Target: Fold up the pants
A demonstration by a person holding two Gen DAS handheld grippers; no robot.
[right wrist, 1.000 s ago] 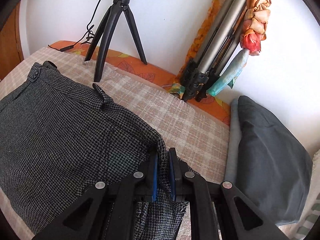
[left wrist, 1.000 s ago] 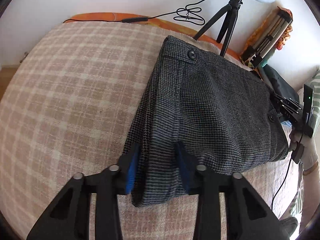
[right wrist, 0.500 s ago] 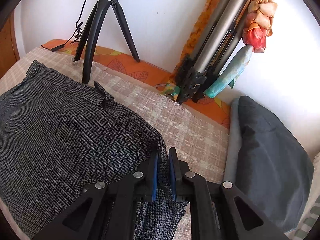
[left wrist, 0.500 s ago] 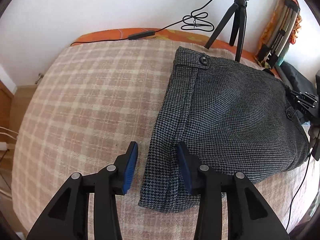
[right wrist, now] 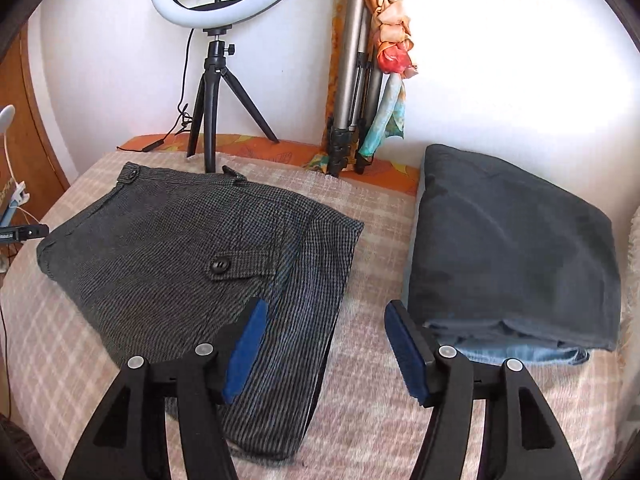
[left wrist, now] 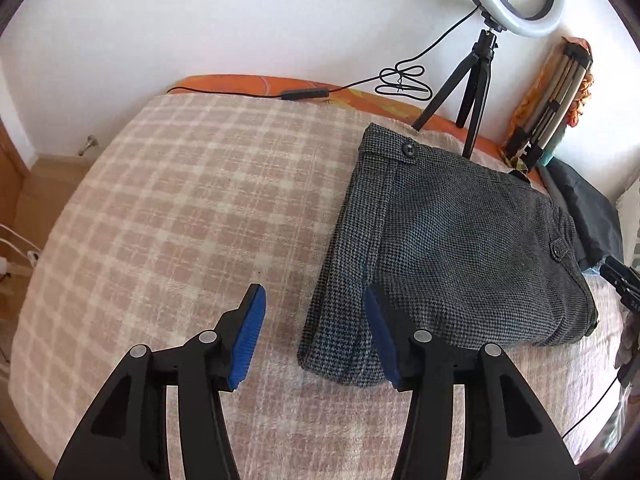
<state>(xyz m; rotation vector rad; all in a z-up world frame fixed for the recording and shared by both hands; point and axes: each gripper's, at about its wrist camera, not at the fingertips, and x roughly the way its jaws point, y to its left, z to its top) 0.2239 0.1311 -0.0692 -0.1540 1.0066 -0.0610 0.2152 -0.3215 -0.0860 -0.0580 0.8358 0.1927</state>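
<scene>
Folded pants (left wrist: 452, 248) lie flat on the bed (left wrist: 168, 208). Left gripper (left wrist: 314, 320) and right gripper (right wrist: 322, 334) have just been opening, fingers (right wrist: 246, 346) apart, holding nothing, poised over its near edges.

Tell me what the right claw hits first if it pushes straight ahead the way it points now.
Most likely the plaid blanket, in the bare strip between the grey pants and the dark folded pile. The right claw, jaws just opened and empty, aims into that gap, though depth is uncertain.
</scene>
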